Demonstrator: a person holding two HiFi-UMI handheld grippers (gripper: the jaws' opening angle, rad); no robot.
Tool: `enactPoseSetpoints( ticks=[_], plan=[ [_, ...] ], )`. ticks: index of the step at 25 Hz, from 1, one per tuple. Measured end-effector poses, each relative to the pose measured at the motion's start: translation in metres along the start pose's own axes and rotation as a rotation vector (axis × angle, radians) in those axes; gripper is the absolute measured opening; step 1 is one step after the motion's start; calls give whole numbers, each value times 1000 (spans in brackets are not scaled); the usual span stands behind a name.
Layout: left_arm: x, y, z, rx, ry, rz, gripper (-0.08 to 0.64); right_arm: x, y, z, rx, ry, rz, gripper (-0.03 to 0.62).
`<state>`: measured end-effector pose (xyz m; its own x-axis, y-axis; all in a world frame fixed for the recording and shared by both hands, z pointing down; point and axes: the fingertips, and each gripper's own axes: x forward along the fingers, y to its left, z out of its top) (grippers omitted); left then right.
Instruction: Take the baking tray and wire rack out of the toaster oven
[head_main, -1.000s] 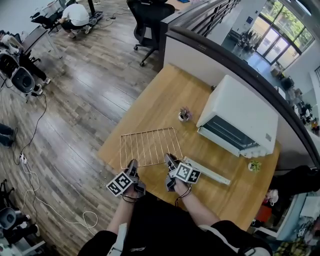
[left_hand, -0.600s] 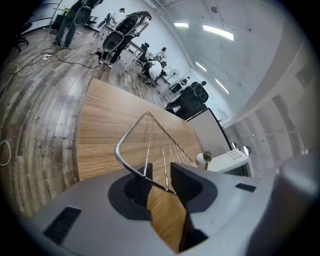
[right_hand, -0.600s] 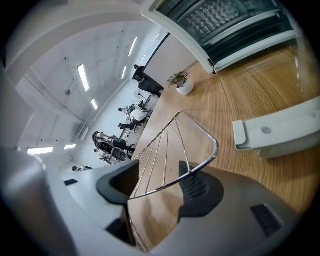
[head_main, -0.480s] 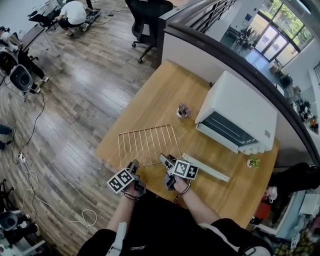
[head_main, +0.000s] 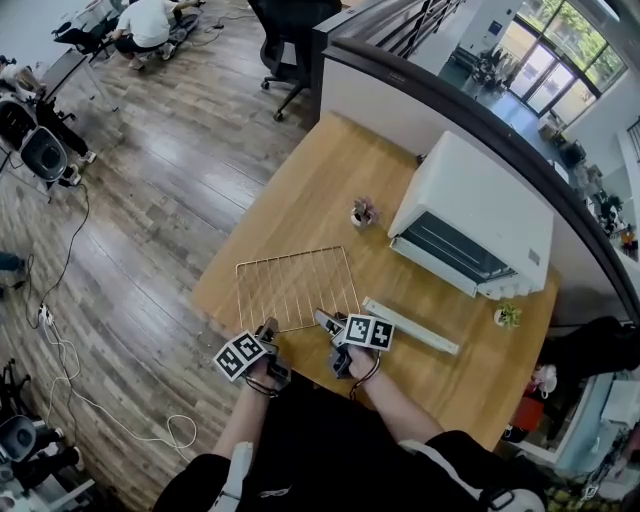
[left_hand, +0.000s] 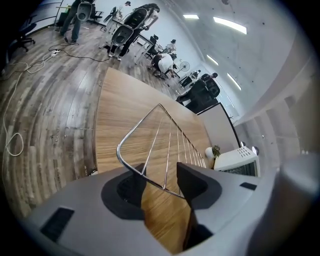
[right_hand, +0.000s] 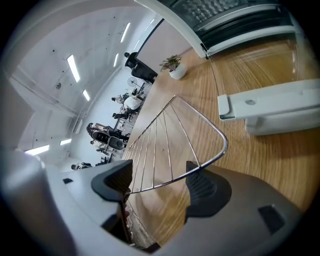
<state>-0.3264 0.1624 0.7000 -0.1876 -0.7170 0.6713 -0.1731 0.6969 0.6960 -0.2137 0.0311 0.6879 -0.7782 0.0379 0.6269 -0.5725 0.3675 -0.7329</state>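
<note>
The wire rack (head_main: 295, 285) lies flat on the wooden table (head_main: 300, 190), near its front edge. My left gripper (head_main: 268, 328) is at the rack's near left corner. Its jaws have just been opening, and the rack's edge wire (left_hand: 170, 135) crosses the gap between them without being pinched. My right gripper (head_main: 325, 322) is at the near right corner, its jaws also just opened wide, with the rack's rim (right_hand: 170, 135) running between them. The white toaster oven (head_main: 480, 210) stands at the back right with its door down. No baking tray shows in any view.
The oven's open glass door ends in a long white handle (head_main: 410, 325) just right of my right gripper. A small potted plant (head_main: 362, 213) stands beyond the rack, another (head_main: 507, 317) at the table's right. An office chair (head_main: 290, 30), floor cables and people are beyond the table.
Both grippers' jaws have spread apart and let go of the rack's near edge. Both hands have drawn back slightly toward the table's front edge. The rack rests on the table.
</note>
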Motion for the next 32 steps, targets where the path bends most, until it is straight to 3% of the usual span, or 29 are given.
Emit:
enactPoseSetpoints(
  ticks=[5, 17, 21, 32],
  plan=[
    [-4, 8, -3, 26, 8, 60, 198, -3, -3, -15, 3, 60, -14, 347],
    [-15, 21, -20, 42, 56, 122, 226, -12, -13, -41, -25, 157, -75, 347],
    [-15, 25, -25, 53, 58, 122, 230, -16, -17, -49, -94, 187, -88, 345],
    [-22, 19, -23, 215, 70, 91, 235, -21, -17, -61, -205, 233, -88, 337]
  ],
)
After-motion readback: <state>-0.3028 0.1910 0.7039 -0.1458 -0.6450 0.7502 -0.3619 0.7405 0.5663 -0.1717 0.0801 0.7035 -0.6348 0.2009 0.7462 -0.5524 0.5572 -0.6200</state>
